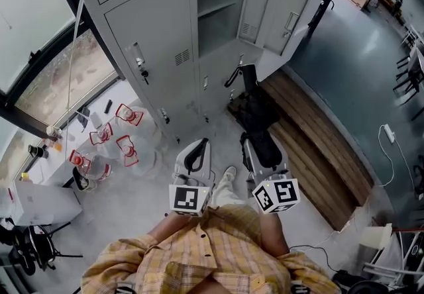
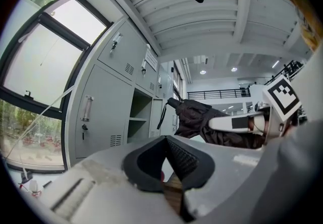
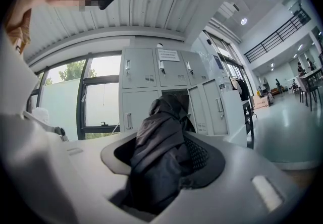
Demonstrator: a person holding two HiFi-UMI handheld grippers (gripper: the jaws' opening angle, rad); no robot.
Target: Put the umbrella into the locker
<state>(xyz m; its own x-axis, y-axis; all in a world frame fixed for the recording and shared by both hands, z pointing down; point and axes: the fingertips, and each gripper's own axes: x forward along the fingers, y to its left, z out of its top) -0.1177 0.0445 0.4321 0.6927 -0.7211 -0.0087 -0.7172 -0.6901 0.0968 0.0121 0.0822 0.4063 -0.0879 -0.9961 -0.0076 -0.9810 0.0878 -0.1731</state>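
Observation:
The black folded umbrella (image 1: pixel 250 104) is clamped in my right gripper (image 1: pixel 257 146), which is shut on its lower part; its strap end points toward the grey lockers. In the right gripper view the umbrella (image 3: pixel 161 152) fills the jaws of that gripper (image 3: pixel 170 134) and hides part of the open locker (image 3: pixel 180 98) behind it. The open locker (image 1: pixel 218 14) has a shelf inside and its door (image 1: pixel 275 8) is swung right. My left gripper (image 1: pixel 201 144) hangs beside the right one, shut and empty (image 2: pixel 165 140). From the left gripper view the umbrella (image 2: pixel 197 117) shows at the right.
A wooden platform (image 1: pixel 311 147) runs along the floor to the right of the lockers. Several red-and-clear items (image 1: pixel 109 137) lie on the floor at the left by the window, and a white box (image 1: pixel 40 203) sits nearer. The person's shoe (image 1: pixel 228 173) is between the grippers.

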